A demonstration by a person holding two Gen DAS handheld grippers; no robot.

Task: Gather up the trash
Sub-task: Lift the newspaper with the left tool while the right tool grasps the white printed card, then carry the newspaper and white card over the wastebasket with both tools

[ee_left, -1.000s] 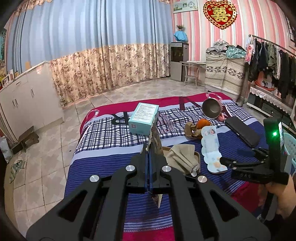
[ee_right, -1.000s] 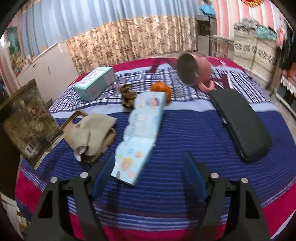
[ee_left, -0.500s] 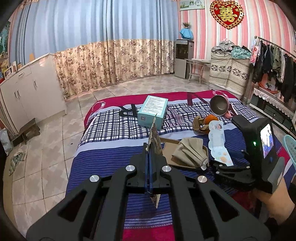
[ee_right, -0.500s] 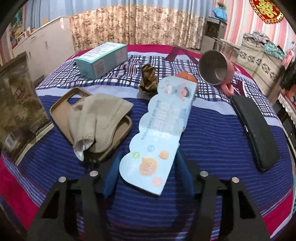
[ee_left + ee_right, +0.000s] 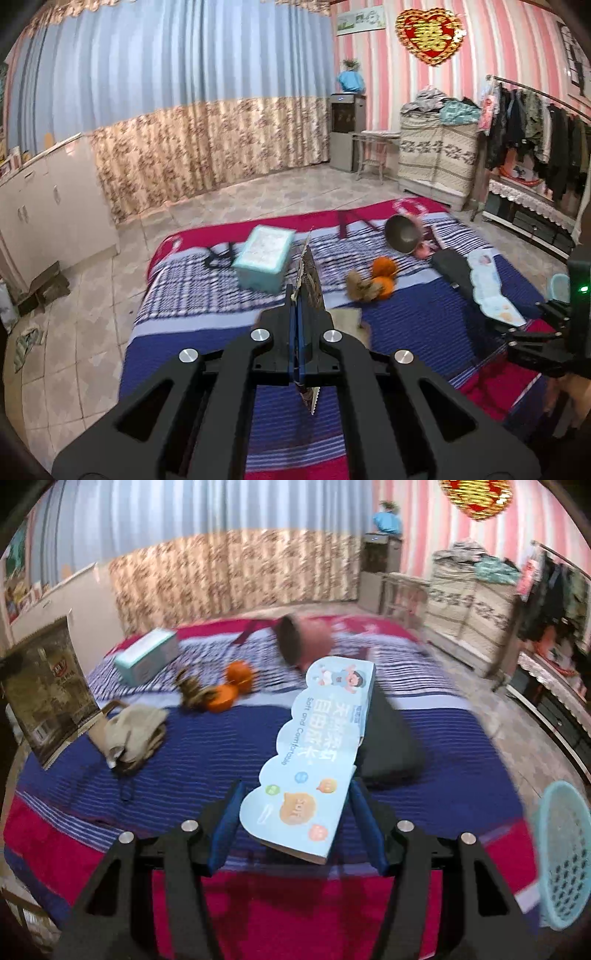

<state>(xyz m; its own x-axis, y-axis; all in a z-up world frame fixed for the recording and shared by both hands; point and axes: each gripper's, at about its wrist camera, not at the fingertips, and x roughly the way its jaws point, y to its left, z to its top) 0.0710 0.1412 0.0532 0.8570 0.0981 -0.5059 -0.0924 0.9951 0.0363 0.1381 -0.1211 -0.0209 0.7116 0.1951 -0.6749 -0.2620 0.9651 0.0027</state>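
My left gripper [image 5: 301, 332] is shut on a brown snack wrapper [image 5: 309, 280], held upright above the bed; it also shows in the right wrist view [image 5: 48, 686] at far left. My right gripper [image 5: 295, 823] is shut on a light-blue card package [image 5: 314, 753], lifted off the striped blanket and tilted; it also shows in the left wrist view [image 5: 487, 284]. A turquoise perforated basket [image 5: 565, 853] stands on the floor to the right of the bed. A crumpled brown wrapper [image 5: 190, 692] lies beside two oranges [image 5: 229, 686].
On the bed lie a teal box [image 5: 147, 659], a tipped pink metal cup [image 5: 301, 642], a black case [image 5: 388, 746] and a beige cloth [image 5: 133, 734] on a tan phone case. A clothes rack [image 5: 535, 122] stands at right, white cabinets [image 5: 48, 206] at left.
My right gripper closed on the blue card package, lifted it off the blanket and carried it right toward the basket. My left gripper kept hold of the wrapper and rose a little.
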